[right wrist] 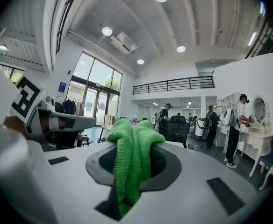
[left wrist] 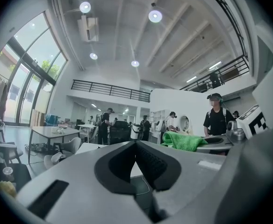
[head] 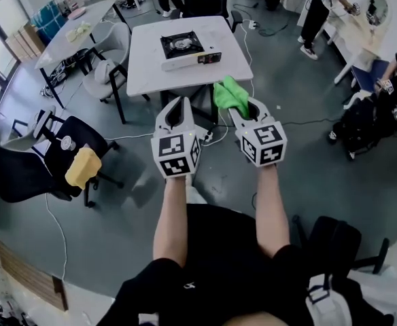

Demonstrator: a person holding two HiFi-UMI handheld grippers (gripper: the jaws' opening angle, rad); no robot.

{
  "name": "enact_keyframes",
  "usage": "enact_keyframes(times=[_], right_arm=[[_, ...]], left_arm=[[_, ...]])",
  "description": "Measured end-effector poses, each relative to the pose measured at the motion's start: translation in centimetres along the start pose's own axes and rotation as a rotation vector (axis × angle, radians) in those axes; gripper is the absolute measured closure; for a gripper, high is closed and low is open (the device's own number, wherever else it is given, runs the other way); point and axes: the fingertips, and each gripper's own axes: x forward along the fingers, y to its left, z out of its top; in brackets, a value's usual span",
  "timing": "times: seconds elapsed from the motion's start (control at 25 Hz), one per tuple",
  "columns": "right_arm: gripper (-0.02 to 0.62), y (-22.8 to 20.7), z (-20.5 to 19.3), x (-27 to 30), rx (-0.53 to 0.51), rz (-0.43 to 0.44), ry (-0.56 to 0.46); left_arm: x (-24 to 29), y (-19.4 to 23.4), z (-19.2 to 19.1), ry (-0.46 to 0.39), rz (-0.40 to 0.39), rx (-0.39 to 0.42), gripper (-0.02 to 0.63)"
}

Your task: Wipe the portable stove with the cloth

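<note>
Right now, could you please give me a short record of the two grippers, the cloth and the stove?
left gripper: jaws together, nothing between them
right gripper: shut on the cloth
cloth: green, bunched, sticking out past the jaws
portable stove: on the white table ahead, apart from both grippers
task stage: cloth in hand, wiping not yet begun
</note>
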Motion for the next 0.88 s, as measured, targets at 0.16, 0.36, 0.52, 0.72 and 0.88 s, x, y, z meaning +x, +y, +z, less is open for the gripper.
enact_keyframes(times=[0.16, 0.36, 0.52, 0.72, 0.88], right_arm=[[0.531, -1.4, 0.3, 2.0, -0.014, -0.009, -0.007], [0.531, -3.0, 0.5, 6.1, -0.051, -0.026, 0.008], [0.531, -4.2, -0.1, 9.9, -0.026, -0.032, 0.044], [0.531, -4.6, -2.3, 16.4, -0.023, 0.014, 0.072], [0.531, -5.2, -5.0, 21.3, 0.029, 0.042, 0.128]], left_arm=[[2.0, 2.1, 0.6, -0.017, 0.032, 0.029, 0.611], [5.9, 4.6, 1.3, -0.029, 0.036, 0.024, 0.611], [9.8, 5.8, 0.8, -0.007, 0.01, 0.026, 0.611], [15.3, 9.2, -1.8, 0.061, -0.001, 0.0, 0.611], [20.1, 11.6, -4.8, 0.143, -0.009, -0.01, 0.611]])
